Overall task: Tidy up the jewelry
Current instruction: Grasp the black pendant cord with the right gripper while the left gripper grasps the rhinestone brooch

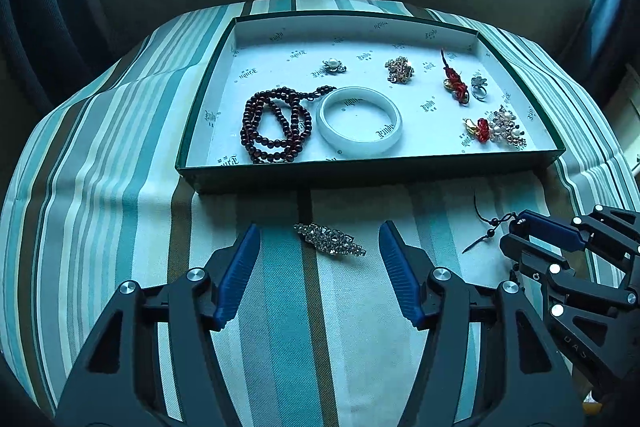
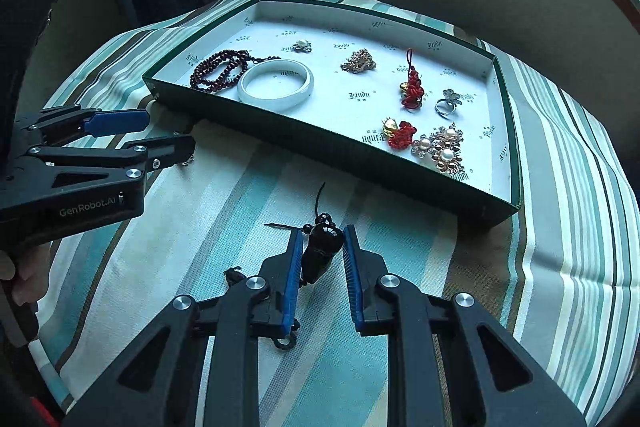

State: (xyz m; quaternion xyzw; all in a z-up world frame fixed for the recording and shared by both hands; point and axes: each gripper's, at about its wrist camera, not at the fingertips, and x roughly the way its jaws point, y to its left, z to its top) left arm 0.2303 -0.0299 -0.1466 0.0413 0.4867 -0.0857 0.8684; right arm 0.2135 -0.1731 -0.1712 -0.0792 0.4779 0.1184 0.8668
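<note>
A: Your right gripper (image 2: 319, 241) is pinching the black pendant (image 2: 320, 253) on the near cloth; left gripper (image 1: 319, 237) gapes, empty, around the rhinestone barrette (image 1: 330, 239).

B: Probably lift the pendant into the green tray (image 2: 516, 163) beyond.

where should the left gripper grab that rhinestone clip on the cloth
Grip the rhinestone clip across its narrow width at mid-length, coming straight down. It lies flat and slanted on the striped cloth, so turn the open left gripper until its fingers flank the long sides.

Glossy smooth bangle (image 1: 359, 121) (stone-like), matt woven tablecloth (image 1: 100, 187)
</note>
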